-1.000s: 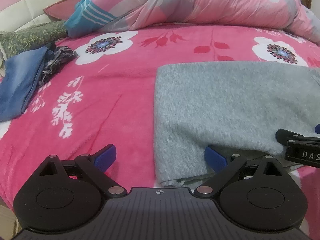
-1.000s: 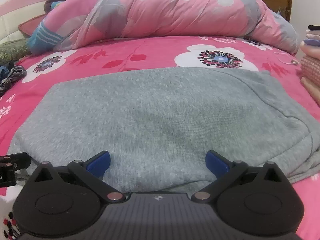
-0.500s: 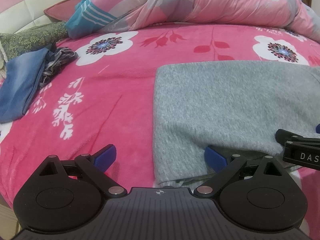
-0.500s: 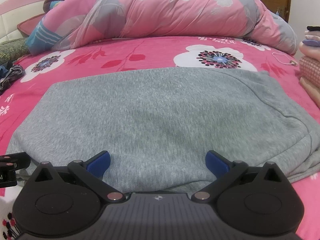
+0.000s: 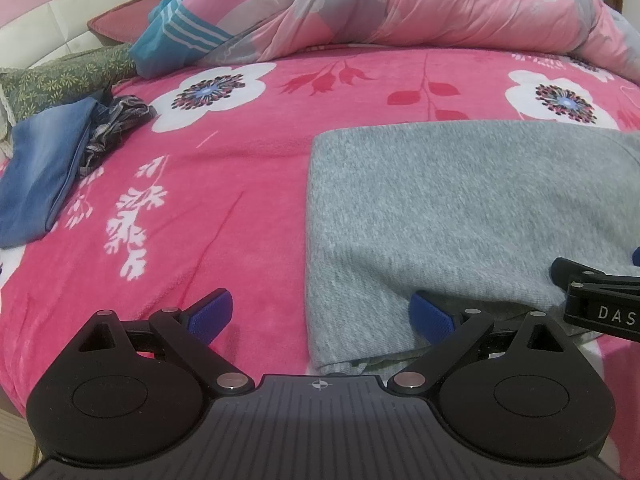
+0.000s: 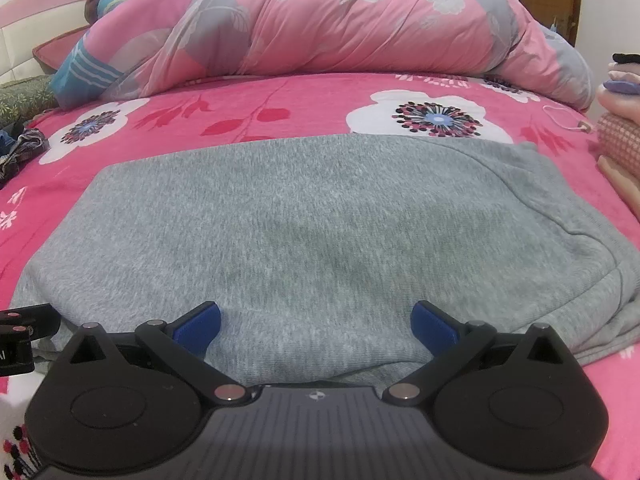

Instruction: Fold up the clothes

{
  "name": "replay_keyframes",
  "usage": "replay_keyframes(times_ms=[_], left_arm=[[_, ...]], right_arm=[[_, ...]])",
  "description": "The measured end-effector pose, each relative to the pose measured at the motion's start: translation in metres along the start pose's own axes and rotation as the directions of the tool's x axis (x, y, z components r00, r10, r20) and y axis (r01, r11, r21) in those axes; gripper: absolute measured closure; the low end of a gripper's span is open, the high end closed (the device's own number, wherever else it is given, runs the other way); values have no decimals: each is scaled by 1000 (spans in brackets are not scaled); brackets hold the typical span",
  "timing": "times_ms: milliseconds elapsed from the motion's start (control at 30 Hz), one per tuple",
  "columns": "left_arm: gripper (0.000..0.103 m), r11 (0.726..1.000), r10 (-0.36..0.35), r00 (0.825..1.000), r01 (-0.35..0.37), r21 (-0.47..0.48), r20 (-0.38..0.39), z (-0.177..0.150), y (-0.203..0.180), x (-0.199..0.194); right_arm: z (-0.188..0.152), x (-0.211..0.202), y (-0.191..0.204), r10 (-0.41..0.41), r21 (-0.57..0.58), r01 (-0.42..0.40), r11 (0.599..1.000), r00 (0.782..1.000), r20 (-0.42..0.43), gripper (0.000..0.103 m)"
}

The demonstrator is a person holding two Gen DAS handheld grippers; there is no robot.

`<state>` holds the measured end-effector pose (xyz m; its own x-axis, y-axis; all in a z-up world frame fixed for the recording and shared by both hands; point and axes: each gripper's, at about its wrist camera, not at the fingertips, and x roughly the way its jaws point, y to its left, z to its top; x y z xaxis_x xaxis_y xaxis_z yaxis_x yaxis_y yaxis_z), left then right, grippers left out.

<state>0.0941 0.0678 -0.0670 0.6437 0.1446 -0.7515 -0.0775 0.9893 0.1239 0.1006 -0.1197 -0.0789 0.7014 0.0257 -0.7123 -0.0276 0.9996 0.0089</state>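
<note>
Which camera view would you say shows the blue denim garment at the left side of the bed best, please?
The left wrist view. There the blue denim garment lies in plain sight on the pink bedspread, beside a dark patterned cloth. The right wrist view shows at most a blue sliver at its left edge, too small to identify.

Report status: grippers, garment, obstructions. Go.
Left gripper open at grey garment near left corner. Right gripper open over near edge. Jeans far left, clear.
</note>
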Motion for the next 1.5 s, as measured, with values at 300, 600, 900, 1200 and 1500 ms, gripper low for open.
replay_keyframes(times_ms=[300, 600, 900, 1200, 1500], left_arm=[[6, 999, 10, 995, -6, -37, 97, 4, 13, -22], [7, 995, -90, 975, 97, -25, 203, 23, 4, -19], [37, 988, -149, 977, 152, -8, 150, 25, -10, 13], [39, 990, -143, 984, 142, 14, 109, 15, -16, 27], [36, 992, -128, 986, 125, 29, 107, 15, -19, 28]], right_arm=[[-1, 0, 0, 2, -5, -2, 1000, 1000, 4, 0], [-12, -7, -7, 47, 6, -48, 999, 994, 98, 0], [17, -40, -30, 56, -20, -53, 998, 968, 243, 6], [3, 0, -60, 3, -64, 4, 998, 995, 104, 42], [27, 7, -98, -74, 47, 69, 997, 991, 113, 53]])
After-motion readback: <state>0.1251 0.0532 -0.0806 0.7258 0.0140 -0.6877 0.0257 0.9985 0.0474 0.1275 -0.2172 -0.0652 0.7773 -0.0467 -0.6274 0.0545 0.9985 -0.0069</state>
